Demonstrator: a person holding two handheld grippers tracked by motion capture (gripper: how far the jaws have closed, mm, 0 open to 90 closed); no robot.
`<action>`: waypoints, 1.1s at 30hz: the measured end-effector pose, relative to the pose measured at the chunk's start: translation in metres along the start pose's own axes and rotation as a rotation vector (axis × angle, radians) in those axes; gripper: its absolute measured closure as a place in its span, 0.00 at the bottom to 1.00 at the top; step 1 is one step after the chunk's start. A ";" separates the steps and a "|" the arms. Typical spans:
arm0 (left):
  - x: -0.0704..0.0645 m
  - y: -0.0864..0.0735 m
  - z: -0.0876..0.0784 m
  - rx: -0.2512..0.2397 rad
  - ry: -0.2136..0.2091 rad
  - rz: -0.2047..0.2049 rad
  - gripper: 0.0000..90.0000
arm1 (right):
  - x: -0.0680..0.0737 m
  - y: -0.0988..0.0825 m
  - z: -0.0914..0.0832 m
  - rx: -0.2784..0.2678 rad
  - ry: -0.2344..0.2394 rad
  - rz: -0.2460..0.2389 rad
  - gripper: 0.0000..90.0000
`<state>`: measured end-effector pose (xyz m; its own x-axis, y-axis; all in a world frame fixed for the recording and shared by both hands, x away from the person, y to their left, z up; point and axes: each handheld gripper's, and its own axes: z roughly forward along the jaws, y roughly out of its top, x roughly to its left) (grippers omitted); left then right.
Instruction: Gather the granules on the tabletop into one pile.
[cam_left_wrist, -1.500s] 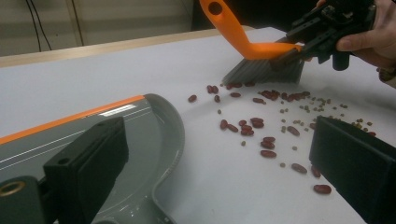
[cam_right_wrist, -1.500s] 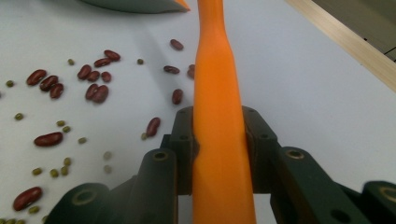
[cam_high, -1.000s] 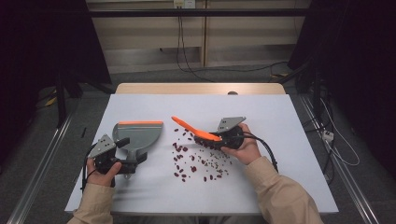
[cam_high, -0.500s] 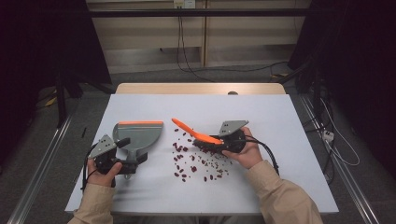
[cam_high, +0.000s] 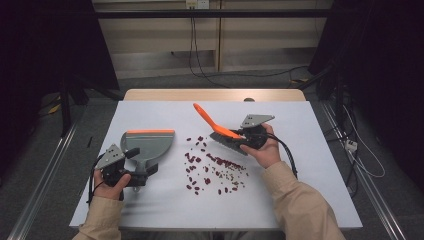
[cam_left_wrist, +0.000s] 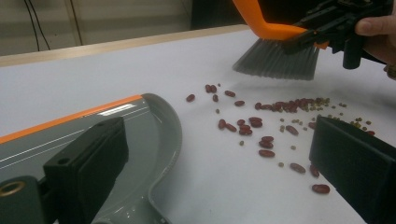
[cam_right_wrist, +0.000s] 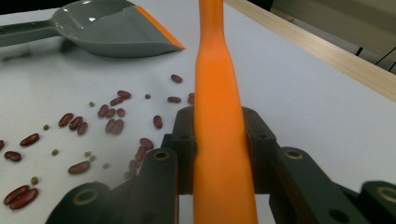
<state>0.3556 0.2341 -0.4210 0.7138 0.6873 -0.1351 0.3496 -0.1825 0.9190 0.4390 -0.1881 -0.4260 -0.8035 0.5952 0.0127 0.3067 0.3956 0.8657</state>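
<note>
A grey dustpan (cam_high: 148, 143) with an orange lip lies on the white table at the left. Its handle points toward my left gripper (cam_high: 141, 161), whose jaws stand wide apart on either side of it in the left gripper view (cam_left_wrist: 219, 158). Red beans and small green ones (cam_high: 212, 167) are scattered mid-table. My right gripper (cam_high: 245, 137) is shut on the orange handle of a hand brush (cam_high: 212, 124). The brush's grey bristles (cam_left_wrist: 275, 58) hang just above the table behind the beans (cam_left_wrist: 261, 121). In the right gripper view the handle (cam_right_wrist: 217, 116) runs between the jaws toward the dustpan (cam_right_wrist: 107, 32).
The white table top (cam_high: 310, 190) has a wooden far edge (cam_high: 215, 95). Cables trail from both grippers, and more lie on the floor behind the table. Metal rails run along both sides on the floor.
My right gripper has carried the brush a little to the right and farther back, lifting it off the beans. The left gripper and dustpan have stayed put.
</note>
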 end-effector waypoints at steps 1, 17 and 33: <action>0.000 0.000 0.000 0.001 0.000 -0.002 0.05 | -0.001 0.001 0.002 0.003 -0.001 -0.002 0.79; 0.001 -0.001 0.000 0.002 0.002 -0.009 0.05 | -0.014 0.016 0.023 -0.004 -0.022 0.012 0.79; 0.001 -0.001 0.000 0.005 0.007 -0.010 0.05 | -0.023 0.024 0.044 -0.015 -0.024 0.003 0.79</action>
<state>0.3563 0.2350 -0.4224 0.7062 0.6937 -0.1412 0.3595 -0.1796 0.9157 0.4871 -0.1609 -0.4278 -0.7903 0.6127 0.0034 0.3011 0.3835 0.8731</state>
